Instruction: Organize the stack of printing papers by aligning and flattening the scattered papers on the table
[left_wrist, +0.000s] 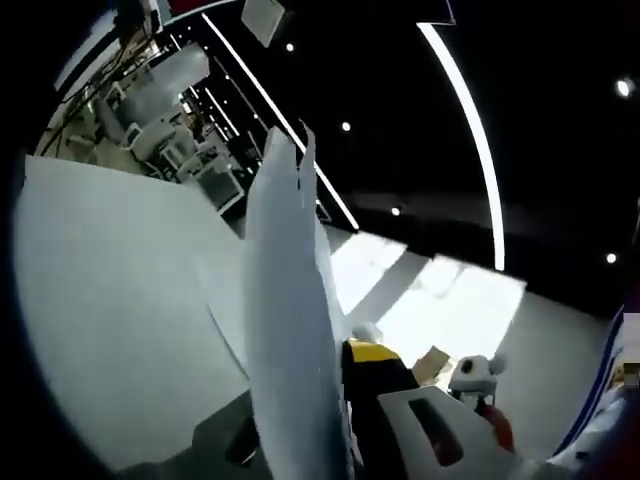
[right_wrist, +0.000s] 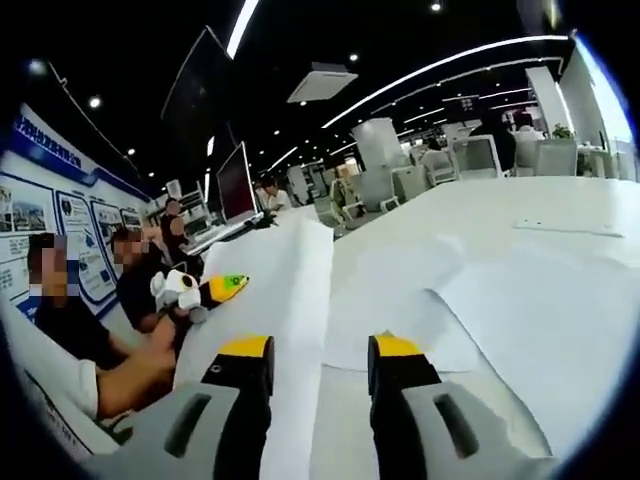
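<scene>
Right gripper (right_wrist: 320, 372) jaws apart over sheets (right_wrist: 300, 290) | left gripper (left_wrist: 345, 380) pinching paper stack (left_wrist: 285, 320) upright | we risk fanning or creasing if grip slackens

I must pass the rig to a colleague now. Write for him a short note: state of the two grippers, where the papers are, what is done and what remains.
Left gripper: shut on a raised bundle of papers, held upright on edge.
Right gripper: open, jaws apart, holding nothing, low over the table. The left gripper with its papers shows to its left.
Loose sheets lie flat on the table, overlapping and not squared.
Done: one bundle gathered and lifted.
Left: probably tap it even, lay it down, collect the loose sheets, align and flatten the stack.
</scene>
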